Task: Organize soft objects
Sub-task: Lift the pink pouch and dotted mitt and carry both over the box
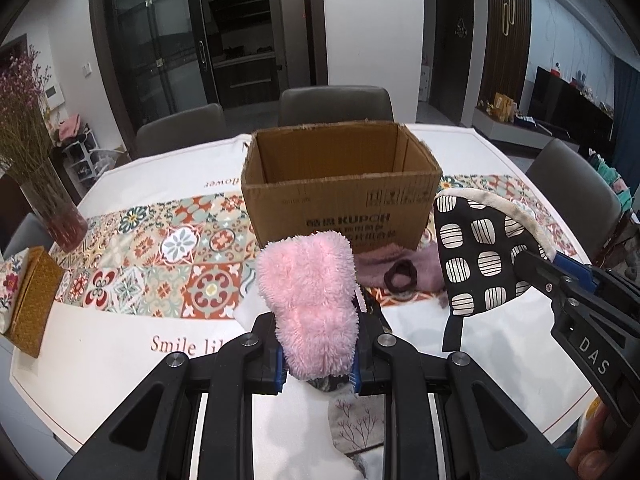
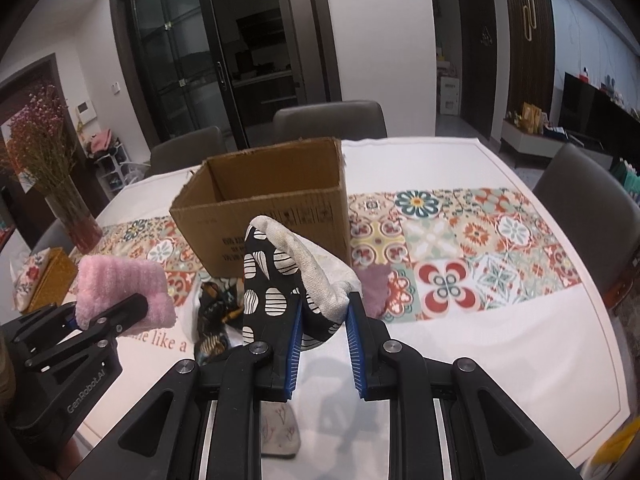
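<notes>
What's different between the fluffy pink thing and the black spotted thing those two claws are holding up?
The pink fluffy piece is shaggy and one plain colour; the black mitt is smooth cloth printed with white striped blobs, with a cream lining and edge.
The pink piece sits in the left gripper; the mitt is in the right gripper.
A dark strap dangles from the mitt; none shows on the pink piece.
Both are soft, held above the table on the near side of the open cardboard box.

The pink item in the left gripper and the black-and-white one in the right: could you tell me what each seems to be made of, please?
The pink item looks like plush, fluffy fleece or chenille: long matte fuzzy pile all over. The black-and-white item looks like printed woven cotton with an off-white, coarse canvas-like lining, matte, folding softly; probably an oven mitt, though that is uncertain.
</notes>
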The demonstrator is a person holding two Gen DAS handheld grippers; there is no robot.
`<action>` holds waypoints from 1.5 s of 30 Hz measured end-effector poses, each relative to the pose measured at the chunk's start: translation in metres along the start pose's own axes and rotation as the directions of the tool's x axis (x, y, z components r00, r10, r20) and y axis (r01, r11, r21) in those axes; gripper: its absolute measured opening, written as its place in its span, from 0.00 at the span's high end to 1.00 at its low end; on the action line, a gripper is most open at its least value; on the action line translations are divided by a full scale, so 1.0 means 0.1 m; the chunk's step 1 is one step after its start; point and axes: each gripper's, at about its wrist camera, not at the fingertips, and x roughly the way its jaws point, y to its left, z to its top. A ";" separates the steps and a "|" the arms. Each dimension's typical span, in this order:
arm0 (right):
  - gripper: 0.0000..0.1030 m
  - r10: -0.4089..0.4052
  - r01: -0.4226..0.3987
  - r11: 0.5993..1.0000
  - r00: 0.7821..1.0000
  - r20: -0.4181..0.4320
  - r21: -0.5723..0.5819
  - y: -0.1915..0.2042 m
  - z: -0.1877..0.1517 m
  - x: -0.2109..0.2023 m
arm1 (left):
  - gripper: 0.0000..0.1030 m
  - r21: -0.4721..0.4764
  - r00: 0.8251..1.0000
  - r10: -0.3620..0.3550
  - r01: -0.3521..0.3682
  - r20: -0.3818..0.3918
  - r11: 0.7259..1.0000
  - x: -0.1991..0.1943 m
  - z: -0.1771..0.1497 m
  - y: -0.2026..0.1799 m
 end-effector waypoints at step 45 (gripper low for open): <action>0.78 -0.008 0.014 0.999 0.981 0.196 -0.030 0.23 1.19 0.19 | 0.77 0.019 0.991 -0.010 0.008 0.133 1.000 0.26 1.21 0.28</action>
